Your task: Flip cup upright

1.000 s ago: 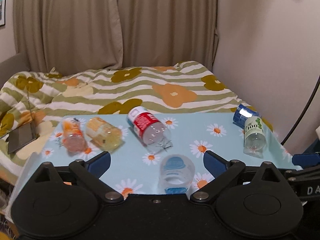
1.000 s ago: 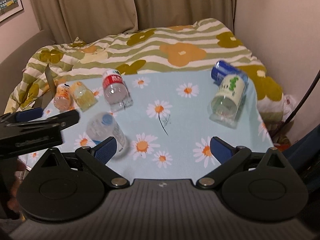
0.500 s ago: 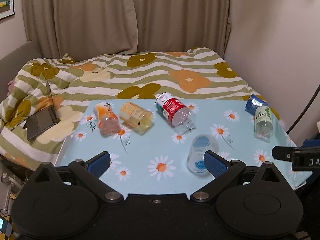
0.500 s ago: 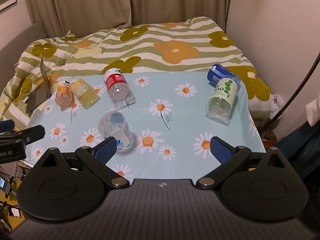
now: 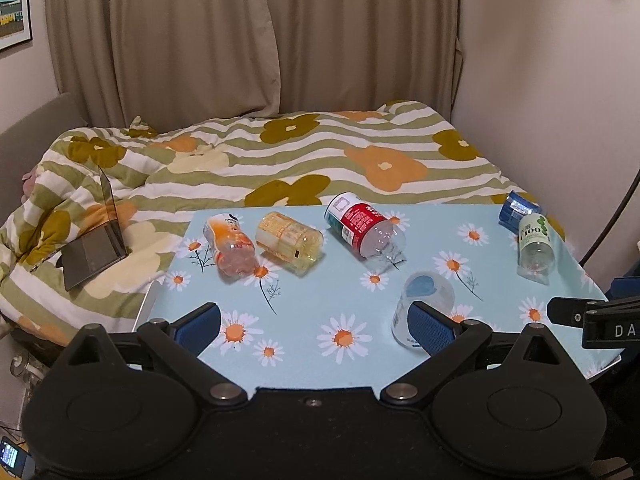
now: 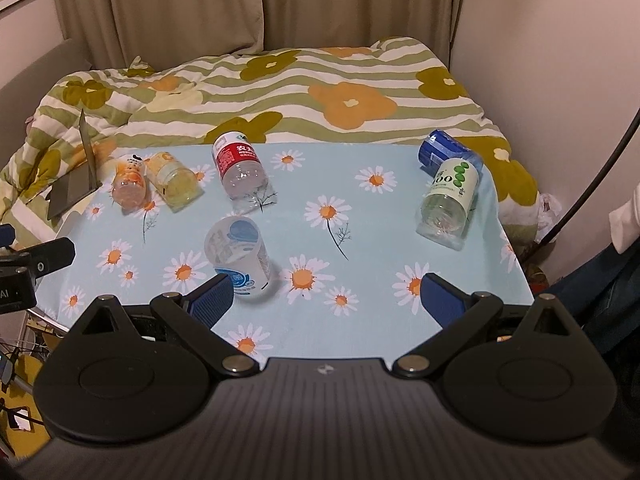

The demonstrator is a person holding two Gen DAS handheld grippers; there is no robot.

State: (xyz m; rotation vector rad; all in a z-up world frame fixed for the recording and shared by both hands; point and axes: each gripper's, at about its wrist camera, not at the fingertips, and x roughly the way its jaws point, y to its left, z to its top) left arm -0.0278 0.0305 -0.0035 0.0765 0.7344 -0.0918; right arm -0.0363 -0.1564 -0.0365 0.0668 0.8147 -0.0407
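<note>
A clear plastic cup (image 5: 424, 300) with a blue label stands near the front of the daisy-print table (image 5: 340, 292), seemingly closed end up. My left gripper (image 5: 314, 324) hovers open in front of the table. Its right finger (image 5: 430, 326) overlaps the cup's lower edge in the view. In the right wrist view the same cup (image 6: 236, 256) sits just beyond the left finger (image 6: 212, 300) of my right gripper (image 6: 326, 300). That gripper is open and holds nothing.
Lying on their sides are an orange cup (image 5: 230, 246), a yellow cup (image 5: 290, 242), a red-labelled cup (image 5: 362, 228), a green-dotted cup (image 6: 450, 200) and a blue one (image 6: 440, 152). A laptop (image 5: 92, 248) rests on the striped quilt (image 5: 300, 156) behind.
Both grippers have drawn back and up from the table, so more of it shows. The clear cup, blurred between the left fingers a second ago, now stands still.
</note>
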